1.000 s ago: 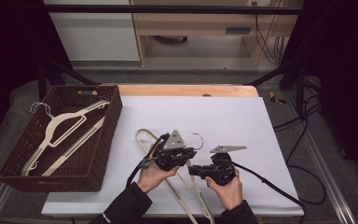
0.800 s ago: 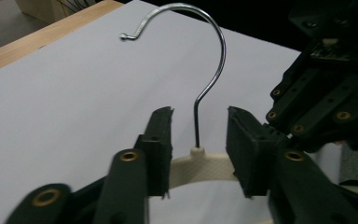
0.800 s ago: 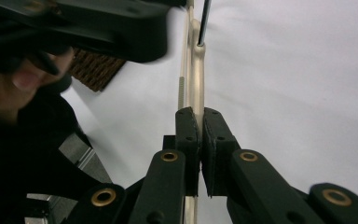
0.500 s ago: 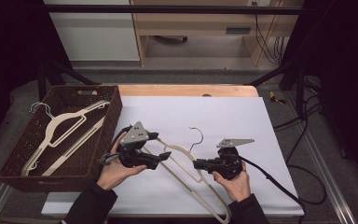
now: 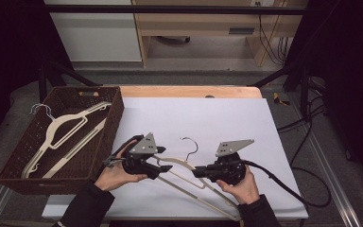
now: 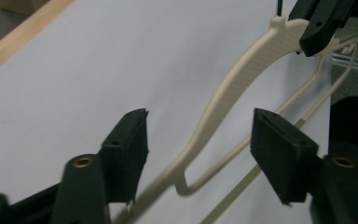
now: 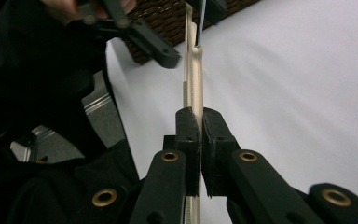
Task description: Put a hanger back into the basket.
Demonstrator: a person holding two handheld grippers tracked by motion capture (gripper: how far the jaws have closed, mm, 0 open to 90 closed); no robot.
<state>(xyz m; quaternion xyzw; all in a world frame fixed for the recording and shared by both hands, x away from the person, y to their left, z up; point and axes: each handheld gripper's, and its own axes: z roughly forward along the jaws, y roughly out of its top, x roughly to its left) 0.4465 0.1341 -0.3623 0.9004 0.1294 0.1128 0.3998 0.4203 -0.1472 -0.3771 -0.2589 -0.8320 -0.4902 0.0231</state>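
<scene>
A cream plastic coat hanger with a dark wire hook (image 5: pixel 189 171) is seen lying slantwise over the near half of the white sheet covering the table (image 5: pixel 227 118), its hook pointing away from the person and its lower arm running down to the sheet's near edge. The right gripper (image 5: pixel 199 172) is clenched on the hanger near its neck; in the right gripper view the hanger's thin edge (image 7: pixel 195 70) is pinched between the two black pads. The left gripper (image 5: pixel 166 168) is set around the hanger's left shoulder with its jaws apart: they have just been closing, yet in the left gripper view the cream arm (image 6: pixel 223 102) passes between the pads without being touched. Whether the hanger is raised off the sheet cannot be told for certain. A dark brown woven basket (image 5: pixel 111 127), holding two more cream hangers (image 5: pixel 66 130), is placed at the table's left edge, just beside the left hand. The far and right parts of the sheet are left bare.
</scene>
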